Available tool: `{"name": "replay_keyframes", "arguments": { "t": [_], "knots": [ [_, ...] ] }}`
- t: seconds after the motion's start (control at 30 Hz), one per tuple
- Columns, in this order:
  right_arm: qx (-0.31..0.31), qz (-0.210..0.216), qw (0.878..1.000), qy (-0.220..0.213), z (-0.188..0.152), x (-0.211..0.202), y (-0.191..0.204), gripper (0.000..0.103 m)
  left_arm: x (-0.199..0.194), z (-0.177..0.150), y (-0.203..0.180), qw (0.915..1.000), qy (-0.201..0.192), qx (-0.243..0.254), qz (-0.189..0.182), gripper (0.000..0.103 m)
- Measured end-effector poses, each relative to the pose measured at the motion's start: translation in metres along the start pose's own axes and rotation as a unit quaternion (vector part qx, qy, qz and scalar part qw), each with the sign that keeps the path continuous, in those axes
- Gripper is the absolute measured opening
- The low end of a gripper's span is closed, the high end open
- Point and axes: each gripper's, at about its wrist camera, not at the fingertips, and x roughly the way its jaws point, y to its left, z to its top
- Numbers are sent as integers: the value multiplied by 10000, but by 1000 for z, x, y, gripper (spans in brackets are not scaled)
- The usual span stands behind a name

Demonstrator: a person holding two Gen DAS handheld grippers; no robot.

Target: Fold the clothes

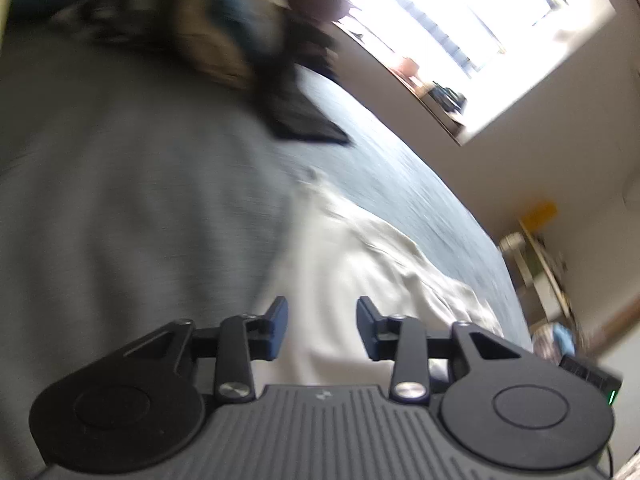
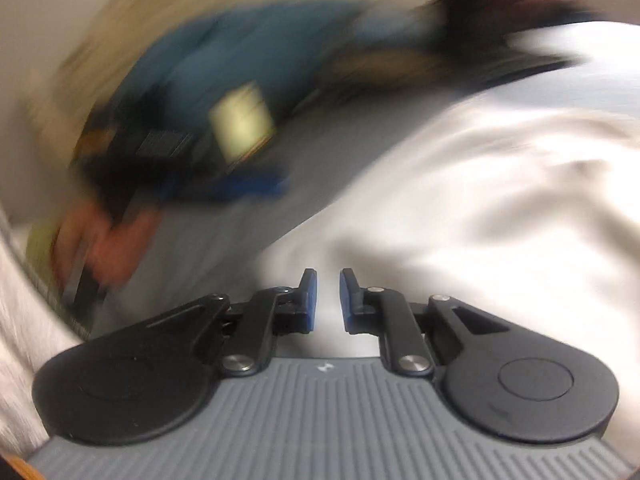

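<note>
Both views were taken over a bed (image 1: pixel 400 184) covered in a grey-blue sheet, on which a white garment (image 1: pixel 360 256) lay spread and rumpled, its far edge creased towards the side of the bed nearer the window (image 1: pixel 460 20). The left tongs (image 1: pixel 322 328) were seen released above the near part of this garment, the two dark blue pads standing well apart with only white cloth visible behind the gap and nothing pinched between them. The right tongs (image 2: pixel 328 300) were seen with the pads drawn near each other but still parted by a narrow slit; no fold of cloth was visible in that slit, so they were read as released rather than clenched, though whether a thin layer was caught below the tips could not be told. The same white garment (image 2: pixel 480 184) filled the right half of the right-wrist view, directly ahead of the pads. A heap of other clothes (image 1: pixel 168 20), dark, tan and blue, was left at the far end of the bed, presumably awaiting its turn. Heavy blur marked both views. The step was judged to be a regrasp between folds, both tongs being kept low over the cloth so that an edge could be taken.
</note>
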Motion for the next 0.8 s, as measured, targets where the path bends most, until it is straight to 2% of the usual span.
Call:
{"name": "replay_keyframes", "arguments": {
  "t": [0.07, 0.13, 0.3, 0.43, 0.47, 0.53, 0.6, 0.63, 0.7, 0.73, 0.8],
  "knots": [
    [506, -500, 9960, -543, 5, -44, -31, 13, 21, -2, -20, 9993, 182, 333, -11, 40],
    [833, -1018, 9871, -908, -5, -85, -54, 13, 29, -14, -31, 9967, 366, 719, 102, 40],
    [1376, -2223, 9580, -1178, -28, -159, -108, 13, 39, -42, -44, 9834, 669, 1458, 850, 37],
    [1454, -2559, 9490, -1132, -28, -184, -139, 13, 45, -42, -46, 9822, 622, 1493, 953, 37],
    [1434, -2573, 9500, -1035, -28, -187, -148, 13, 46, -43, -47, 9816, 619, 1513, 983, 37],
    [1312, -2708, 9518, -595, -22, -177, -171, 12, 50, -45, -47, 9802, 608, 1570, 1043, 37],
    [1183, -2759, 9534, -302, -18, -166, -190, 5, 44, -46, -47, 9791, 606, 1610, 1085, 37],
    [1179, -2757, 9535, -313, -15, -167, -200, 1, 44, -47, -48, 9788, 602, 1619, 1101, 37],
    [1427, -2953, 9427, -616, -8, -178, -217, 1, 44, -47, -48, 9791, 583, 1596, 1118, 37],
    [1569, -3069, 9355, -782, -4, -183, -225, 2, 43, -48, -49, 9793, 573, 1583, 1124, 37],
    [1537, -3046, 9360, -869, 1, -185, -224, 8, 43, -48, -49, 9794, 561, 1565, 1144, 37]
  ]
}}
